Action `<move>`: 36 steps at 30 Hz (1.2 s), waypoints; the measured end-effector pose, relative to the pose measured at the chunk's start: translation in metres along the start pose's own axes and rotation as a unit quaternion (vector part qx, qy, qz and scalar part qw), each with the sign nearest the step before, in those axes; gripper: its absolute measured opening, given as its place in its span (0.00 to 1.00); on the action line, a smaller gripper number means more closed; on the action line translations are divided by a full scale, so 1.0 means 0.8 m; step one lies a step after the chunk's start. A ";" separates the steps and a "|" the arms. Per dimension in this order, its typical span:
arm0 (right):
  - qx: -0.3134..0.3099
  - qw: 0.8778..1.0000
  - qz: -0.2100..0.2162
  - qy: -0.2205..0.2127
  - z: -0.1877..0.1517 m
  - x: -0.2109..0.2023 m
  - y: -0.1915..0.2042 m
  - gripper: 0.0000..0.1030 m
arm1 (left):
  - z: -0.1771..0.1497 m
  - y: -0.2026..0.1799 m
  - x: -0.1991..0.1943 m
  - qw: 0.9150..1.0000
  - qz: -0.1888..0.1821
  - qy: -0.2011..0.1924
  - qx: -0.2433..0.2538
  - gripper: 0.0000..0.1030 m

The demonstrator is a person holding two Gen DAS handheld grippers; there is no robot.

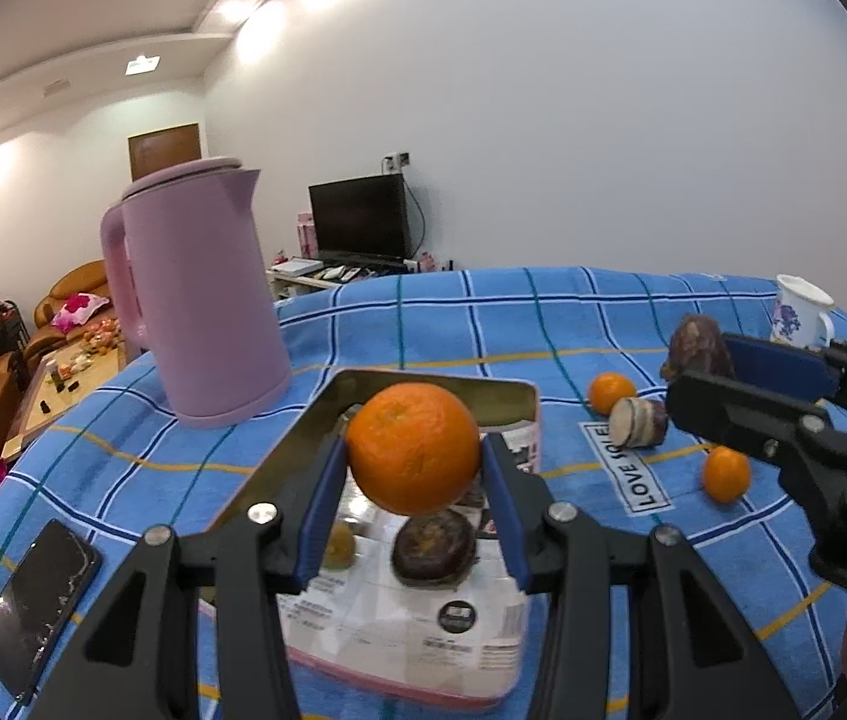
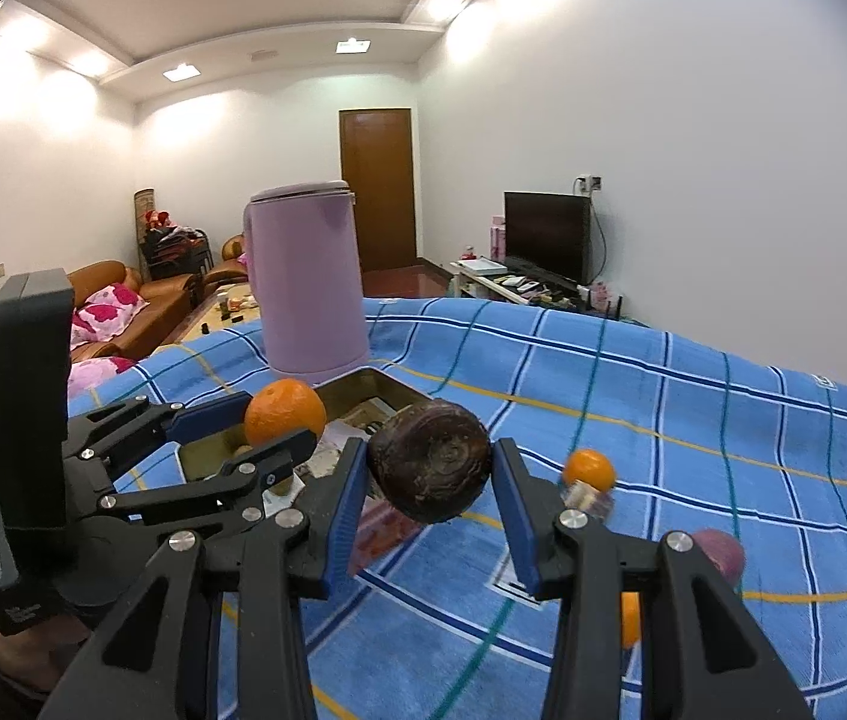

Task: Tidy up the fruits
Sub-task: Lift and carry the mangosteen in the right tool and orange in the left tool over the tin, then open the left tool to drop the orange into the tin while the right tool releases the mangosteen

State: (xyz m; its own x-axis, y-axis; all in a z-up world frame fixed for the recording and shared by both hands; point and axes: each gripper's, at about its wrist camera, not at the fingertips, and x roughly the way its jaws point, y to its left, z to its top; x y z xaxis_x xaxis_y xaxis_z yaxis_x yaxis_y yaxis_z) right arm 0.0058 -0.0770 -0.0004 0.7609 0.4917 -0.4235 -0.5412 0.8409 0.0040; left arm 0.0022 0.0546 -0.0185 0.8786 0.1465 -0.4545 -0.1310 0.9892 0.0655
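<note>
The left gripper (image 1: pixel 414 459) is pinching a big orange (image 1: pixel 413 447), its blue pads pressing on either side of the pebbly, round skin, and it is holding the fruit up over the open tin (image 1: pixel 423 387). The right gripper (image 2: pixel 429 474) is clamping a dark purple-brown fruit (image 2: pixel 430 461), wrinkled and ringed on its face, jaws drawn in tight against it, and it is hanging above the blue checked cloth (image 2: pixel 693 396) just beside the tin (image 2: pixel 375 393).

The left wrist view is giving us the inside of the tin: a paper-lined bottom with a dark round fruit (image 1: pixel 435 546) and a small yellowish one (image 1: pixel 339 546) already lying there. It is also showing a black phone (image 1: pixel 33 600) lying flat at the cloth's near left, and a cut piece (image 1: pixel 639 423) with a pale face between two small oranges (image 1: pixel 611 393) (image 1: pixel 726 473), with a brown lumpy piece (image 1: pixel 696 345) behind.

The right wrist view is showing the left gripper (image 2: pixel 270 429) from the side, orange (image 2: pixel 284 411) in its grip, with its boxy black body standing up at left.

Both views are catching the smooth, matte pink kettle (image 1: pixel 201 294) behind the tin and a white floral mug (image 1: pixel 798 309) at the far right.
</note>
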 end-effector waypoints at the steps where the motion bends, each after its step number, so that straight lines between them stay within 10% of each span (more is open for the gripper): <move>1: -0.002 1.000 0.002 0.000 0.002 0.002 0.002 0.43 | 0.000 0.003 0.001 1.000 0.003 0.001 -0.001 0.46; 36: -0.024 0.997 0.053 0.048 0.002 0.073 0.050 0.43 | -0.005 0.072 0.033 0.996 0.062 0.060 -0.027 0.46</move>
State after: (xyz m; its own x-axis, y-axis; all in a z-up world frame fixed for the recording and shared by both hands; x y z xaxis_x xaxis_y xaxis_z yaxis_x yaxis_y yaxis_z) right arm 0.0288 -0.0142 -0.0234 0.6621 0.5507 -0.5083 -0.6342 0.7731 0.0115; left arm 0.0163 0.1153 -0.0300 0.7940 0.2626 -0.5482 -0.2618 0.9617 0.0815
